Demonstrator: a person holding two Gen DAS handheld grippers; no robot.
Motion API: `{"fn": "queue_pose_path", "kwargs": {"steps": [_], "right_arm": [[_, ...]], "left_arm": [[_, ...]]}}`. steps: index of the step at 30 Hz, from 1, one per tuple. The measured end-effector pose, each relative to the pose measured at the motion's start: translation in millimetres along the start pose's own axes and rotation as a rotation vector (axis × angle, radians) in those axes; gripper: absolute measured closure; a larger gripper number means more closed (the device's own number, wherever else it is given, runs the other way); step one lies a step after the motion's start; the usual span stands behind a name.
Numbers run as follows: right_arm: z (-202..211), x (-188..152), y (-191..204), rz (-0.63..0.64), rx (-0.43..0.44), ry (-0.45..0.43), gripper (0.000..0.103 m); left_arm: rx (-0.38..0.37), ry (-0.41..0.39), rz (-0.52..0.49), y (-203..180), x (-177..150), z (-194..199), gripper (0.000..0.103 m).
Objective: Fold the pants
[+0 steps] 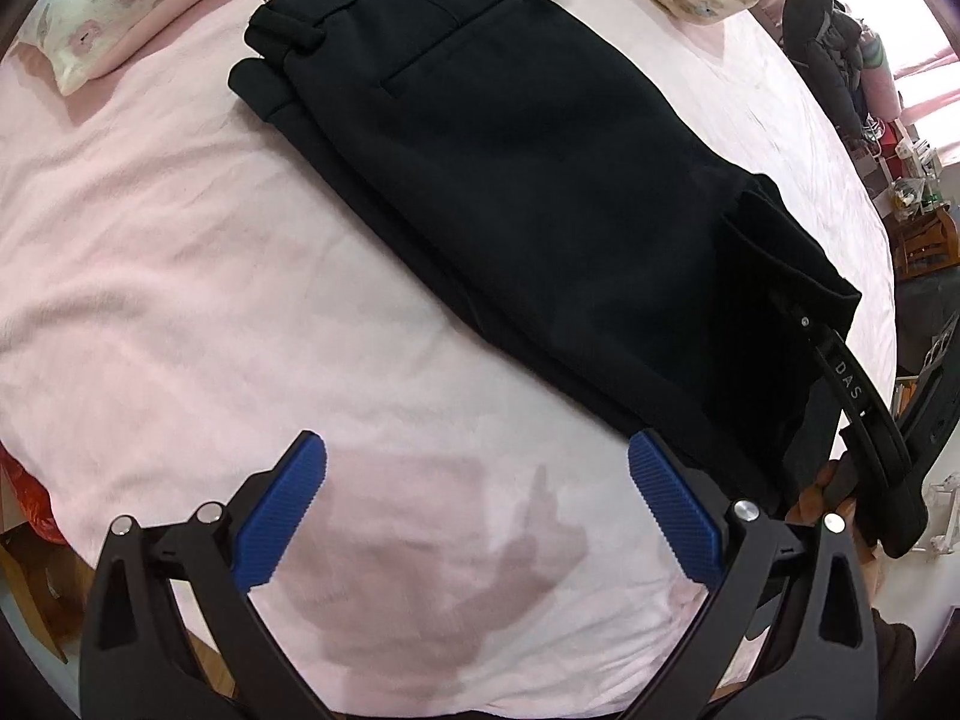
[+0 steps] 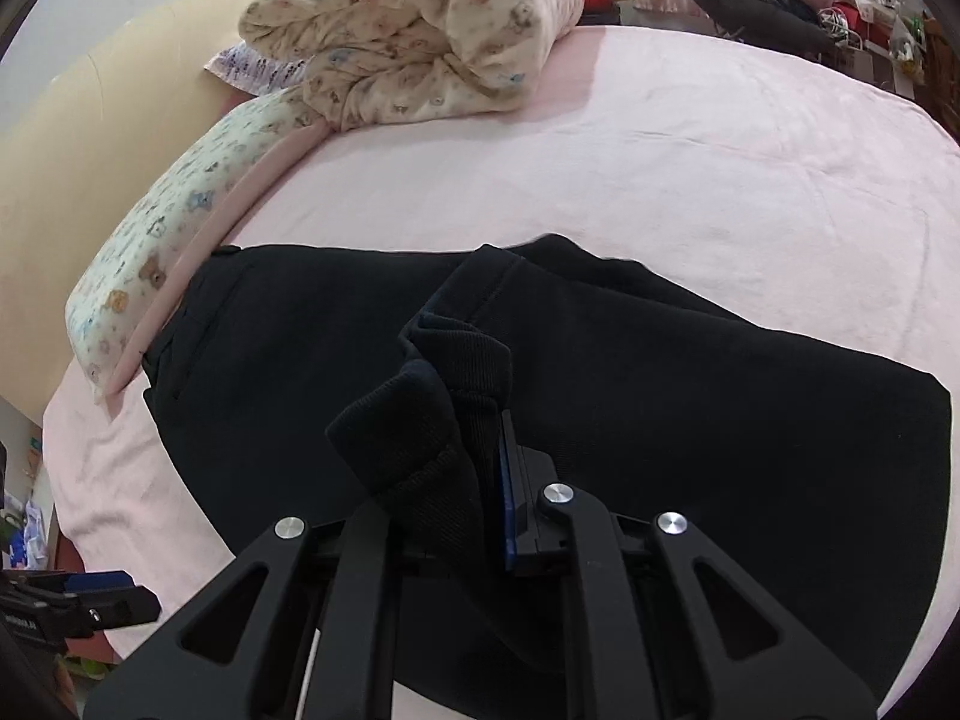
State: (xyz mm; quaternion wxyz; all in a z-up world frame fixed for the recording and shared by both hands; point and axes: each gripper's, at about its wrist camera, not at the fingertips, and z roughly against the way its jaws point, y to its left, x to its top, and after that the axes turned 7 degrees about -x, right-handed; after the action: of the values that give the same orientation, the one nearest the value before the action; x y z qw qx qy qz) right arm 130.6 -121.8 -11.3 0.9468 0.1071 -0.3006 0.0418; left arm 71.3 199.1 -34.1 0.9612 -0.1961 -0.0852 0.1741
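Right hand-held gripper (image 2: 480,468) clenches the hem of black pants (image 1: 510,180) stretching away diagonally; left hand-held gripper (image 1: 477,504) hovers released beside them.

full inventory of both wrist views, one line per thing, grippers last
pants: 1, black, lying on the bed, hem end bunched in the right gripper
bed sheet: 1, pink, under the pants
pillow: 1, white with a small print and pink edge, at the waistband end of the pants
quilt: 1, cream print, bundled at the head of the bed
room clutter: count unclear, mixed colours, beyond the far bed edge
left gripper: 1, black with blue pads, open over bare sheet
right gripper: 1, black with blue pads, shut on the pants
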Motion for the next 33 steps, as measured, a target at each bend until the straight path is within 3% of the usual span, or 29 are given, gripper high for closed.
{"fn": "queue_pose_path", "kwargs": {"steps": [3, 6, 11, 13, 14, 15, 19, 22, 25, 28, 31, 33], "right_arm": [[-14, 3, 17, 0.030, -0.024, 0.012, 0.093], [-40, -8, 35, 0.152, -0.127, 0.110, 0.092], [-24, -19, 45, 0.276, -0.155, 0.101, 0.080], [-14, -25, 47, 0.313, -0.151, 0.113, 0.067], [-8, -28, 47, 0.328, -0.138, 0.109, 0.050], [1, -32, 50, 0.354, -0.125, 0.099, 0.040], [28, -41, 68, 0.418, -0.054, 0.039, 0.040], [48, -29, 58, 0.297, -0.003, -0.036, 0.041], [52, -17, 28, 0.127, -0.049, -0.059, 0.055], [39, -21, 10, 0.063, -0.138, -0.014, 0.065], [6, -39, 26, 0.189, -0.179, 0.114, 0.069], [-15, -55, 46, 0.300, -0.173, 0.189, 0.087]], "left_arm": [[0.001, 0.006, 0.009, 6, 7, -1, 0.002], [0.008, 0.007, 0.015, 13, 12, 1, 0.002], [-0.002, -0.004, 0.037, 23, 27, 3, 0.002], [-0.002, -0.009, 0.045, 26, 33, 3, 0.002], [-0.004, -0.014, 0.050, 26, 36, 3, 0.002], [-0.007, -0.018, 0.052, 29, 29, 5, 0.002], [0.005, -0.024, 0.057, 34, 34, 5, 0.002], [0.007, -0.035, 0.072, 38, 38, 6, 0.002], [0.034, -0.053, 0.076, 45, 42, 10, 0.002], [0.045, -0.053, 0.095, 52, 45, 9, 0.002], [0.055, -0.058, 0.103, 56, 47, 8, 0.002], [0.064, -0.066, 0.099, 56, 50, 6, 0.002]]}}
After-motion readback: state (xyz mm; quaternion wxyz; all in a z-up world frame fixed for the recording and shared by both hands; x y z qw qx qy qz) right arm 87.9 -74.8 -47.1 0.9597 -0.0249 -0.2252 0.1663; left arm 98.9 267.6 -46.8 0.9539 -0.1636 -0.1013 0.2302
